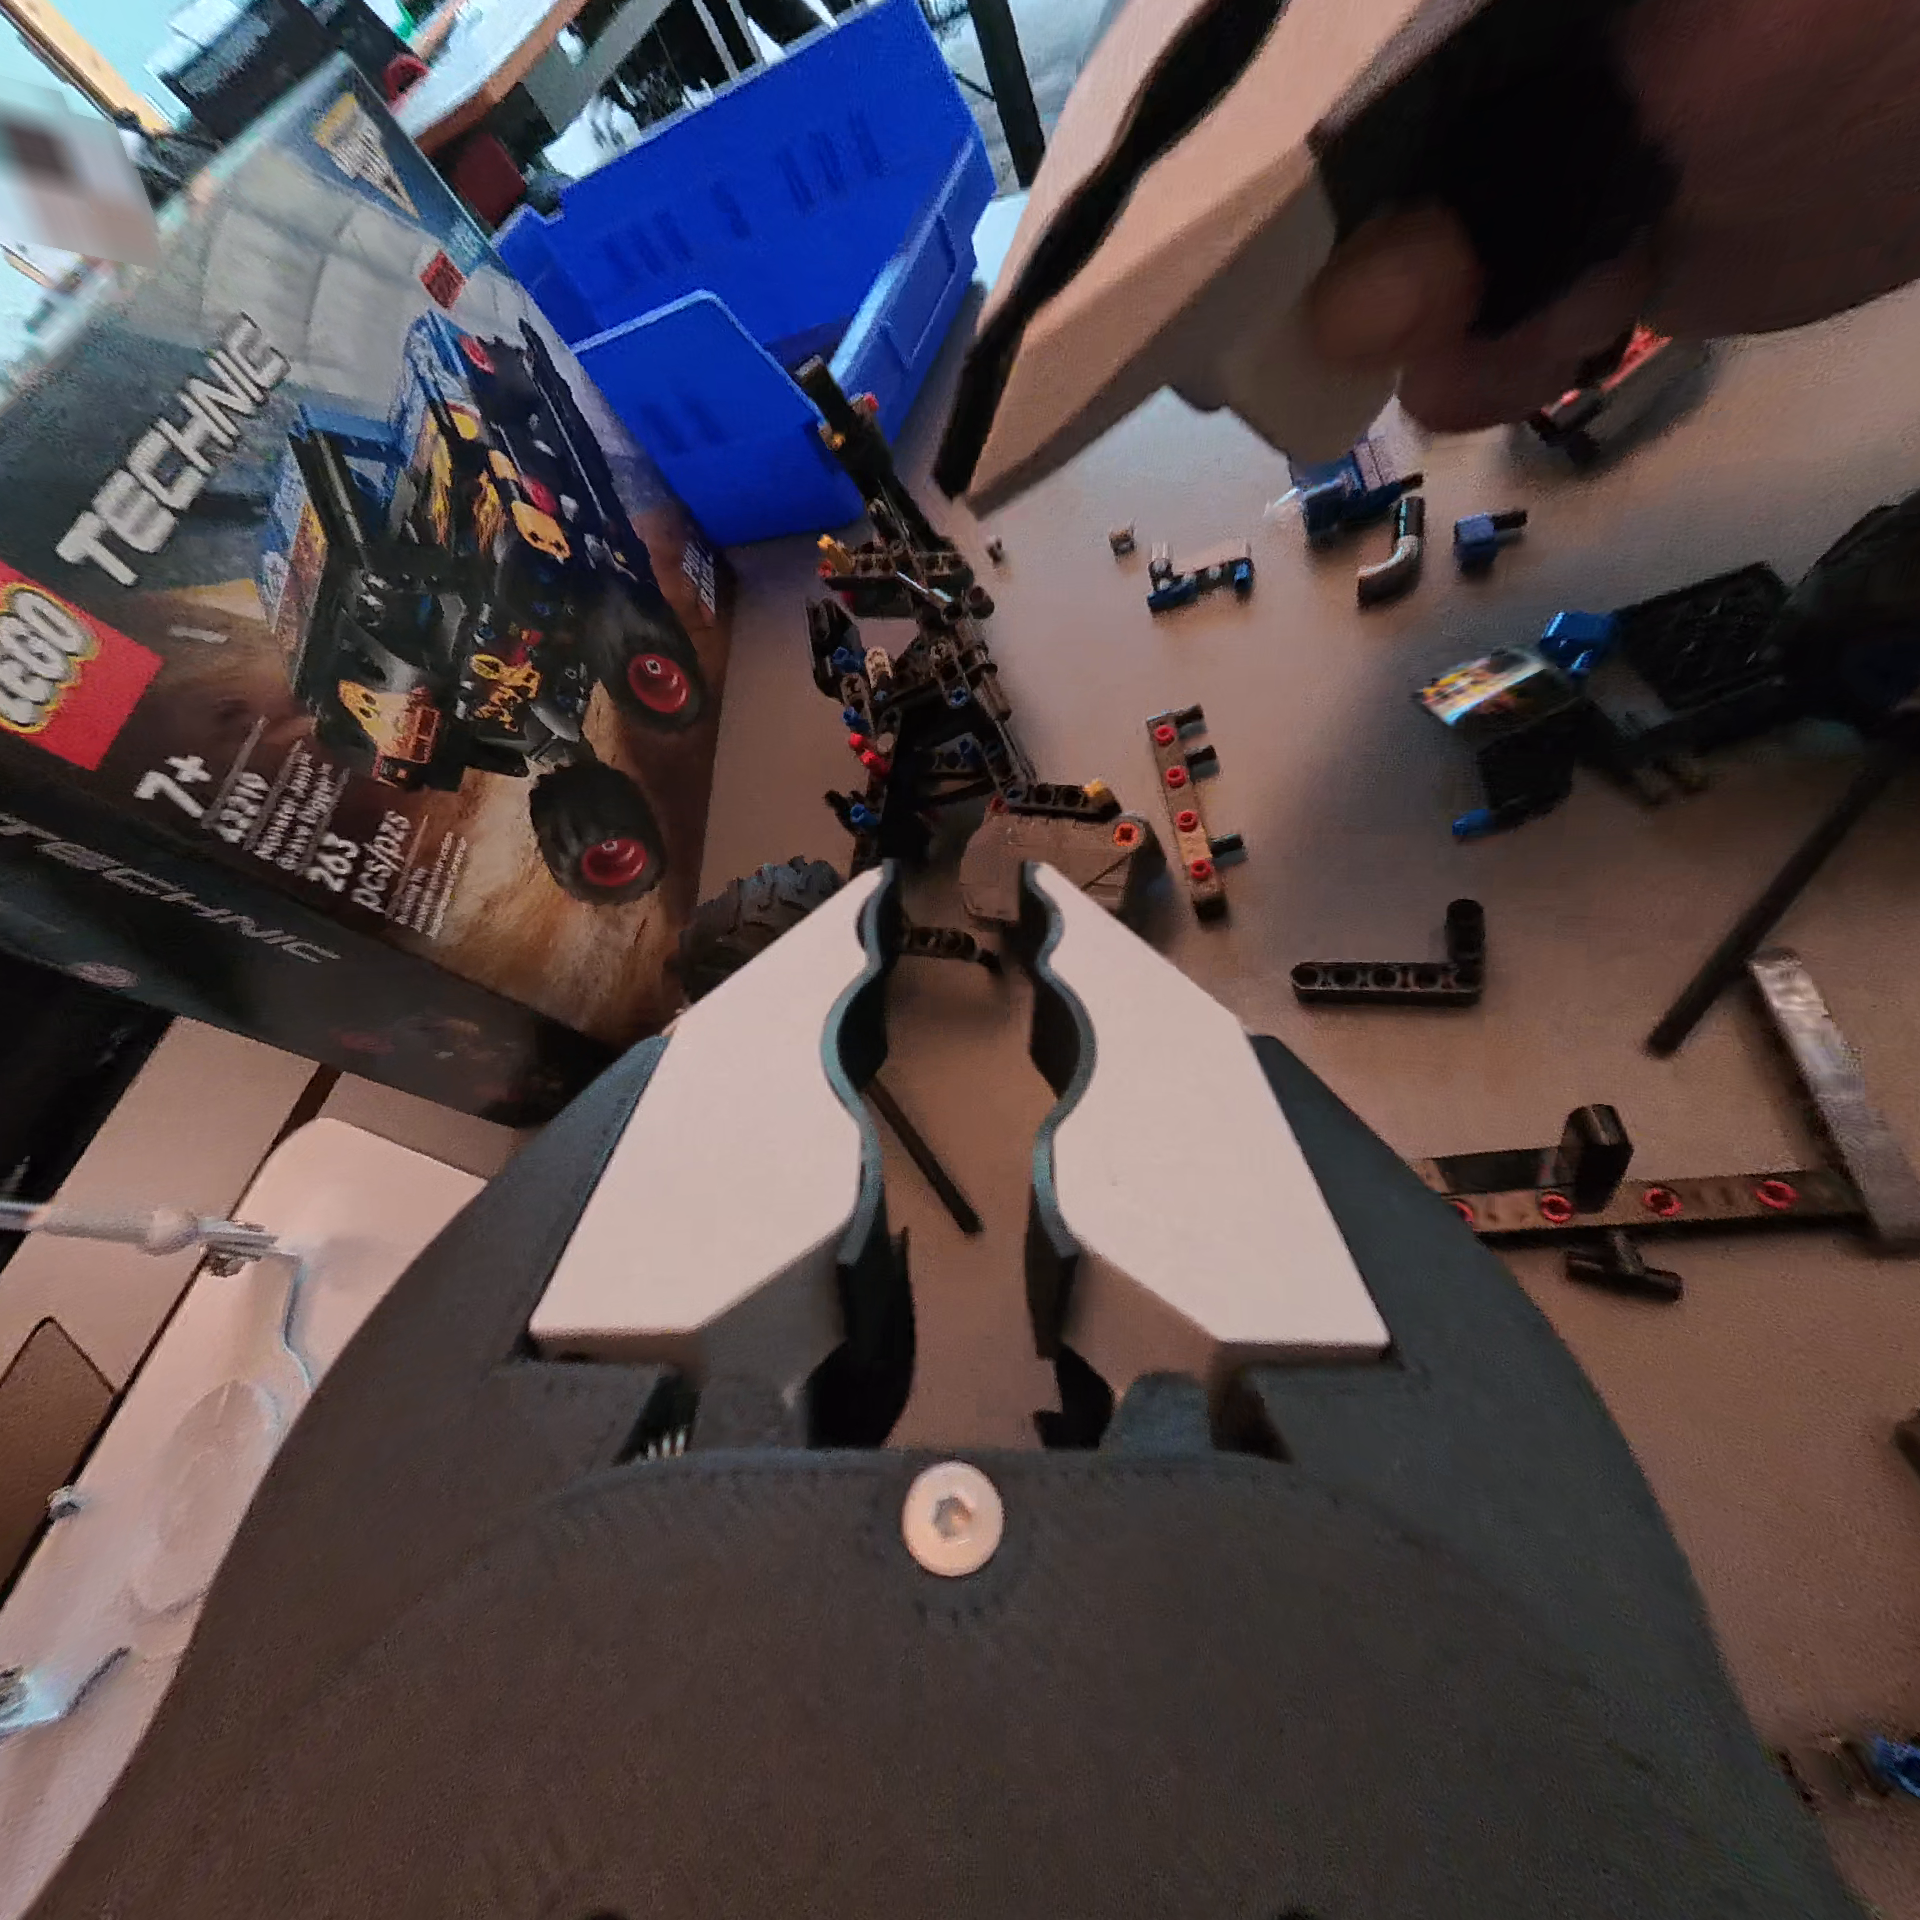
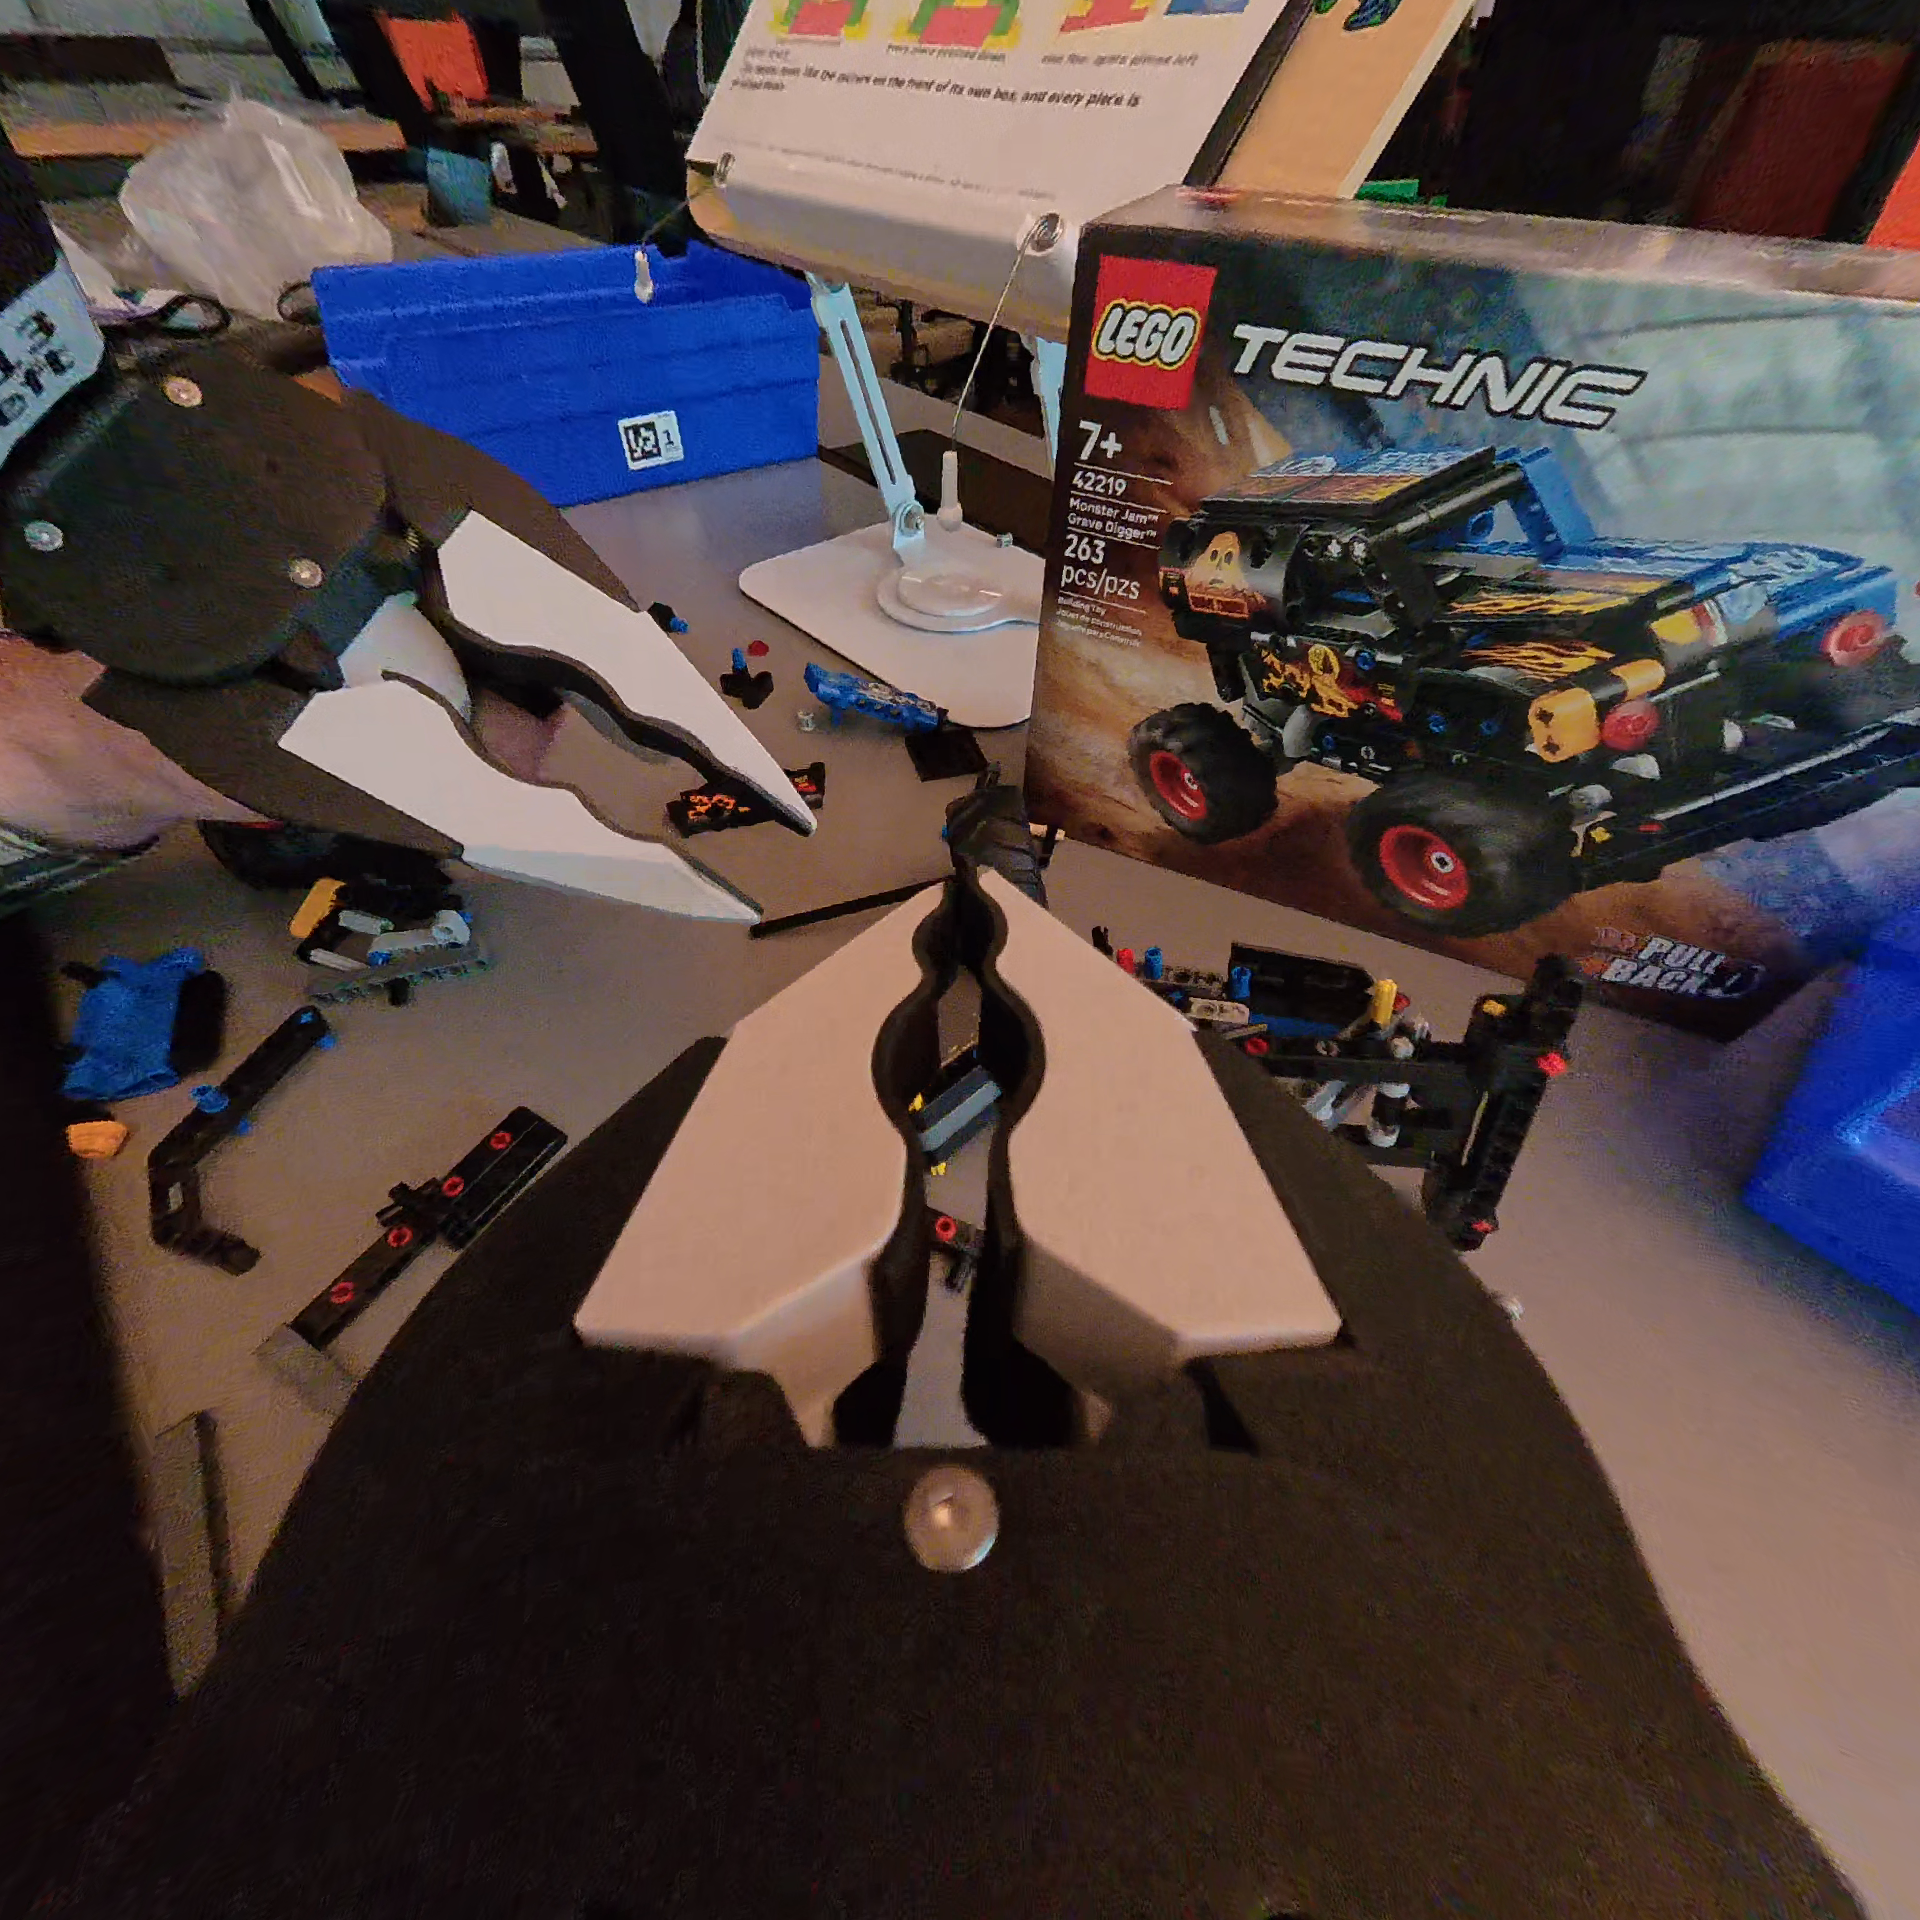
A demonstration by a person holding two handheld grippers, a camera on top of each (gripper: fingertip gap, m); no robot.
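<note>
The left gripper (image 1: 956,883) hangs with its jaws parted and nothing between them, tips just above the near end of a half-built black toy chassis (image 1: 914,686) that stretches away across the grey table (image 1: 1351,1455). A black tyre (image 1: 753,914) sits just left of the tips, an L-shaped black beam (image 1: 1392,971) to the right. The right gripper (image 2: 971,883) has its jaws pinched nearly together on a small dark piece (image 2: 992,821) at the tips; what it is, I can't tell. Beyond stands the toy set's box (image 2: 1507,582), upright, with another black and blue assembly (image 2: 1382,1060) lying before it. Loose beams (image 2: 436,1216) are scattered to the left, a blue bin (image 2: 561,364) and a white document stand (image 2: 914,613) farther back.
</note>
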